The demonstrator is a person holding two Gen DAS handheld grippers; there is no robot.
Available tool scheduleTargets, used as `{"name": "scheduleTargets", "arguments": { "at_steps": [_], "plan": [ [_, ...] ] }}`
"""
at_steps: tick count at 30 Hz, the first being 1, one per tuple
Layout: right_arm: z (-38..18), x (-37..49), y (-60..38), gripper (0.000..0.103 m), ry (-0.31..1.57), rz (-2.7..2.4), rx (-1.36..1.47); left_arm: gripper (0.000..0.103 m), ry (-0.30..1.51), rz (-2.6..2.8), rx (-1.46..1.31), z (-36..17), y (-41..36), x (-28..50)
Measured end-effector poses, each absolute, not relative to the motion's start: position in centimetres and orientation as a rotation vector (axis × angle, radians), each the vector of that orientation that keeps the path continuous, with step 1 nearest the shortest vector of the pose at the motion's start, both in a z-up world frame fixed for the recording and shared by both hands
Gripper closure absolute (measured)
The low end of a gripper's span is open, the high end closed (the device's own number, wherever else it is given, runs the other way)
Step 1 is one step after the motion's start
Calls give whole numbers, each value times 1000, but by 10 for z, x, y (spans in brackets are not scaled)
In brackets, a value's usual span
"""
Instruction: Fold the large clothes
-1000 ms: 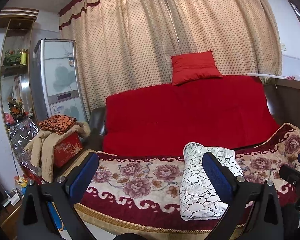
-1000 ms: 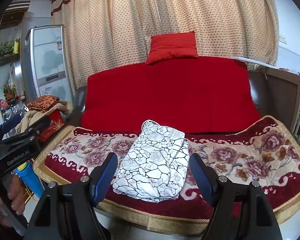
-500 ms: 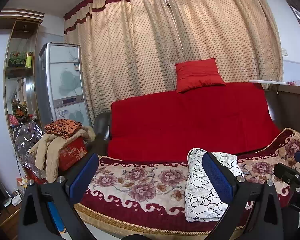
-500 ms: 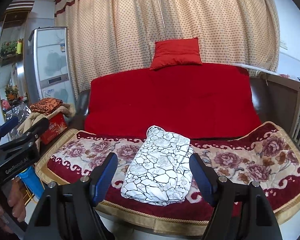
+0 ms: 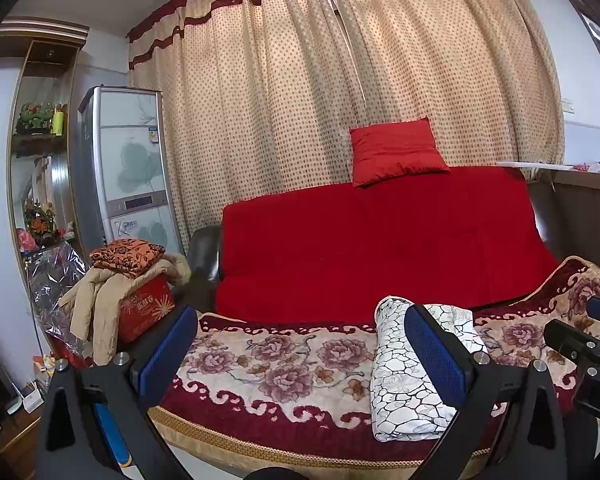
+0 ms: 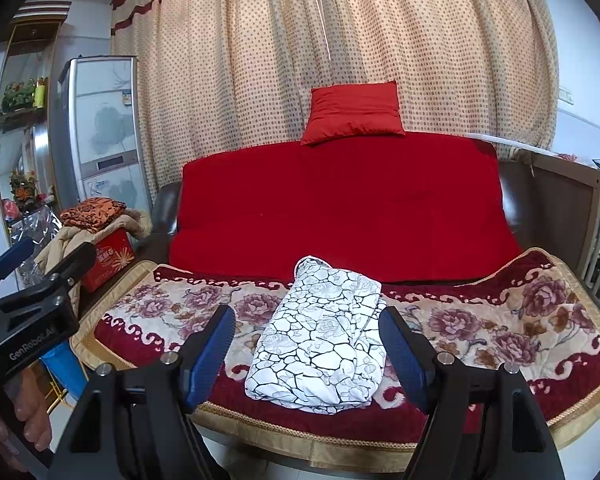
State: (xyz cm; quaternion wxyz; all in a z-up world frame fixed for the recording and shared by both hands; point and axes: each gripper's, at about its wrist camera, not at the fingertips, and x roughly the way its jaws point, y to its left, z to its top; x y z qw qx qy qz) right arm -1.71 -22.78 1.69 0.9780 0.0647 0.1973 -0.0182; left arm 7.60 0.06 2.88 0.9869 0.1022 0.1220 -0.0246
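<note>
folded white garment (image 6: 320,344) with a black crackle print lies on the floral blanket (image 6: 500,332) that covers the seat of the red-draped sofa (image 6: 340,208), near the front edge. behind the sofa hangs a dotted beige curtain (image 6: 340,40), and a red cushion (image 6: 356,112) sits on the backrest. right gripper (image 6: 308,354) and left gripper (image 5: 300,354) both hang in front of the sofa with jaws spread wide, holding nothing, clear of the garment.
</note>
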Motion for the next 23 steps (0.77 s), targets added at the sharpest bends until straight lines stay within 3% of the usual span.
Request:
{"name": "scheduleTargets", "arguments": {
  "at_steps": [23],
  "plan": [
    [7, 2, -232, 25, 431, -45, 136, 0, 310, -84, 202, 9, -8, 103]
  ]
}}
